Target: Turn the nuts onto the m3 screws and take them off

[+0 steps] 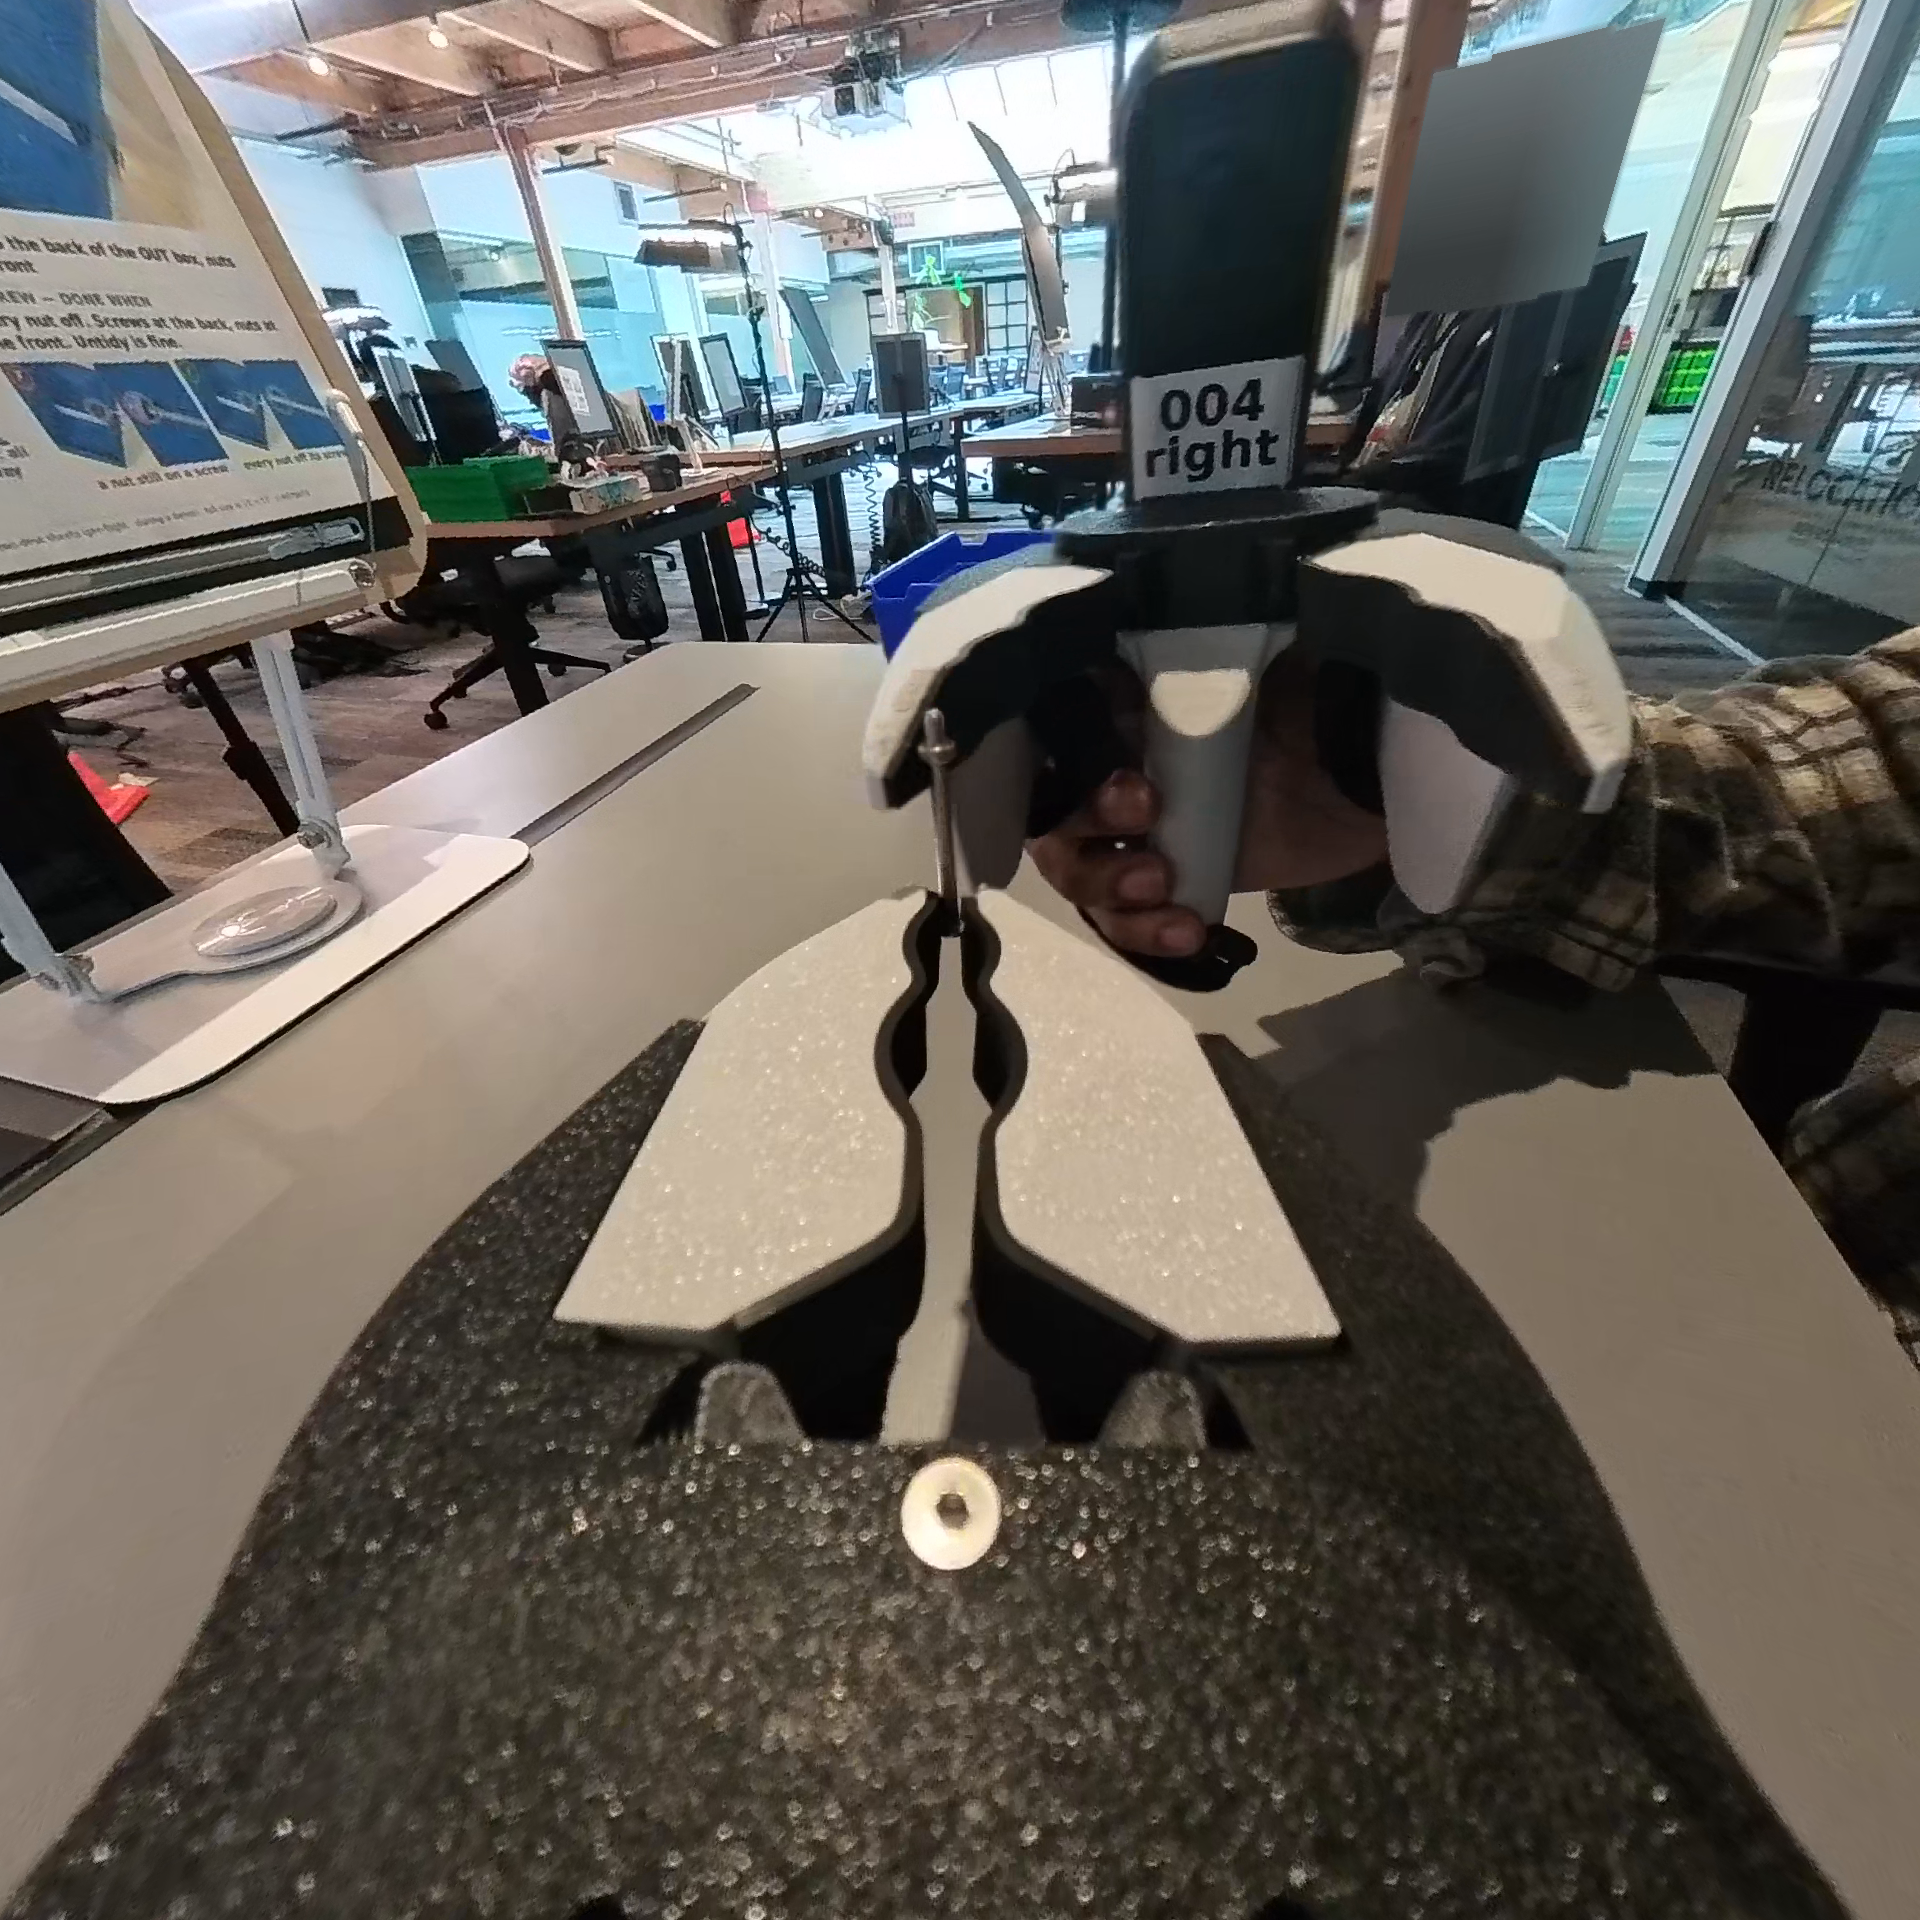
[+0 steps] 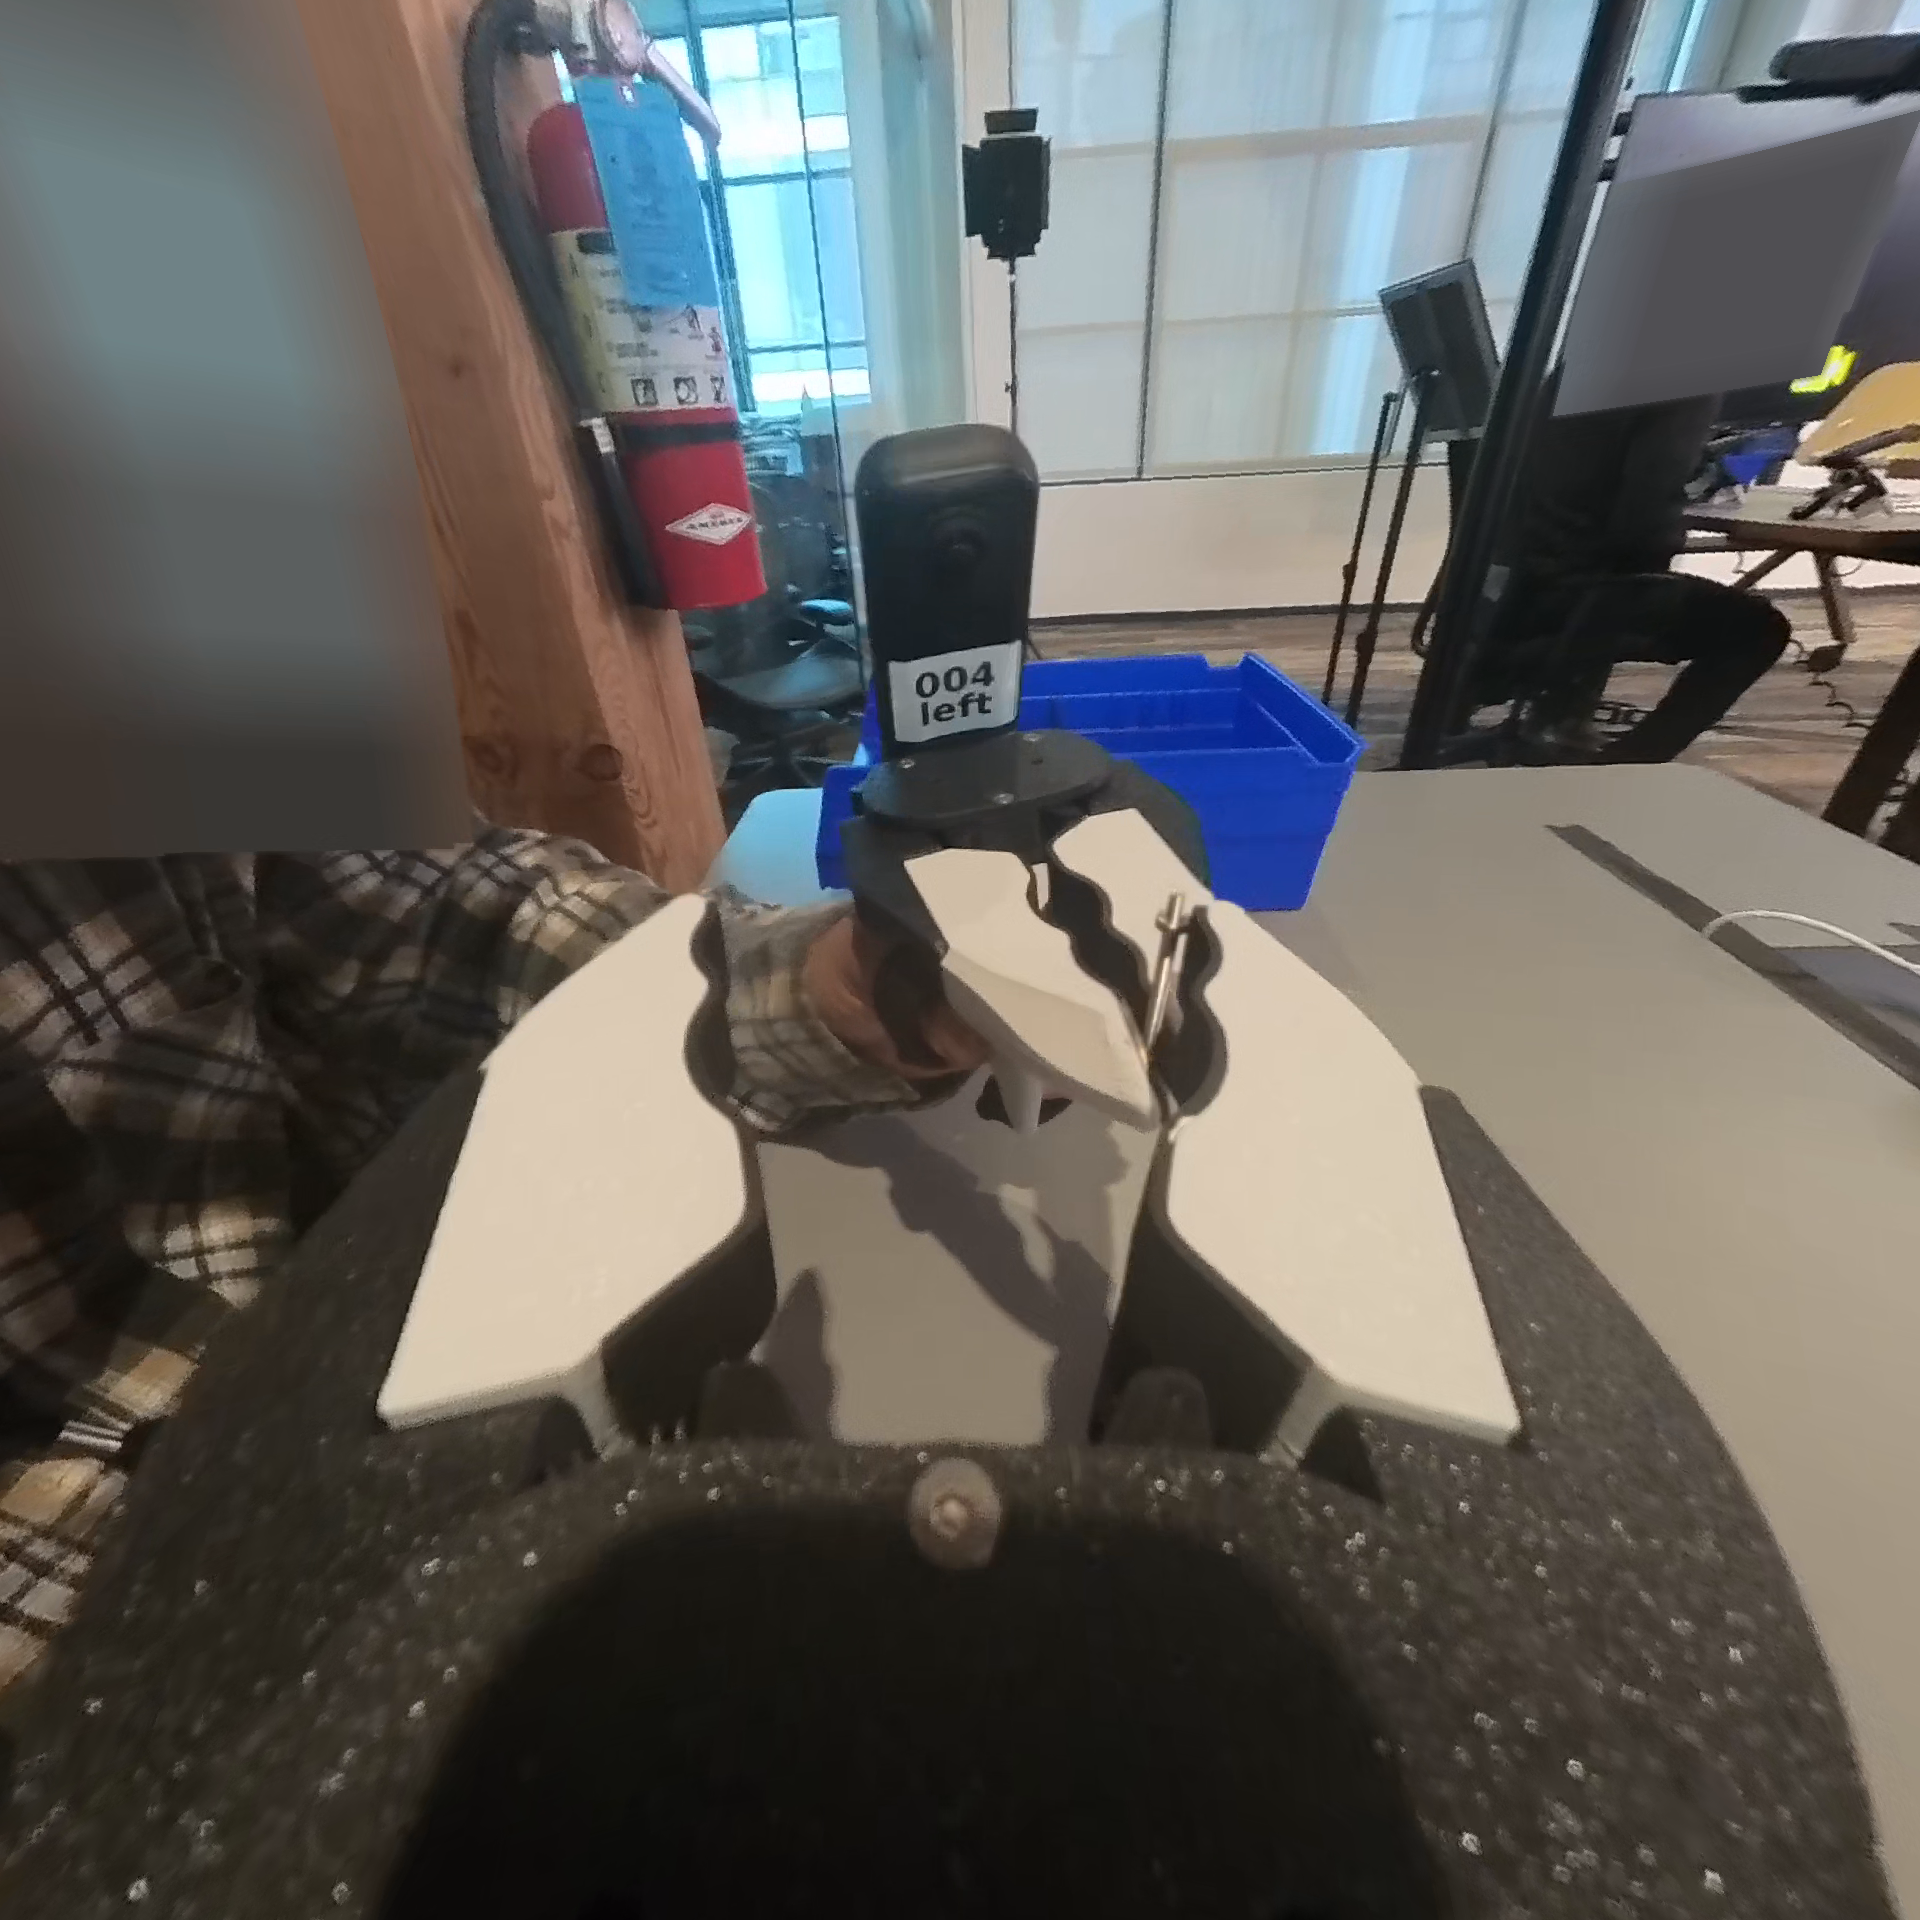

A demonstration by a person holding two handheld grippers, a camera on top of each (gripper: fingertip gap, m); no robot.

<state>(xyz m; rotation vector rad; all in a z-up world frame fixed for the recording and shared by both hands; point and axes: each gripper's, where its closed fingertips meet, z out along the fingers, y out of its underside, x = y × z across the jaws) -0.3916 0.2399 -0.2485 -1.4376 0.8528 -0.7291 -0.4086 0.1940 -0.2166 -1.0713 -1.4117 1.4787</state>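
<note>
My left gripper [image 1: 951,920] is shut on the lower end of a thin metal M3 screw [image 1: 940,821], which stands up from its fingertips with the head on top. My right gripper [image 1: 1236,795] faces it, open wide, and one of its white fingers [image 1: 935,717] is just behind the screw head. In the right wrist view the right gripper [image 2: 961,925] is open, and the left gripper [image 2: 1148,1081] reaches in between its fingers. There the screw [image 2: 1164,977] lies close to the inner edge of the right-hand finger [image 2: 1299,1091]. I can make out no nut.
Both grippers hang over a grey table [image 1: 520,987]. A blue bin [image 2: 1195,769] stands at its far edge. An instruction board on a white stand [image 1: 177,364] is at the left. Plaid sleeves [image 1: 1766,831] and a hand [image 1: 1132,883] hold the grippers. About 5 cm separates my left fingertips from my right.
</note>
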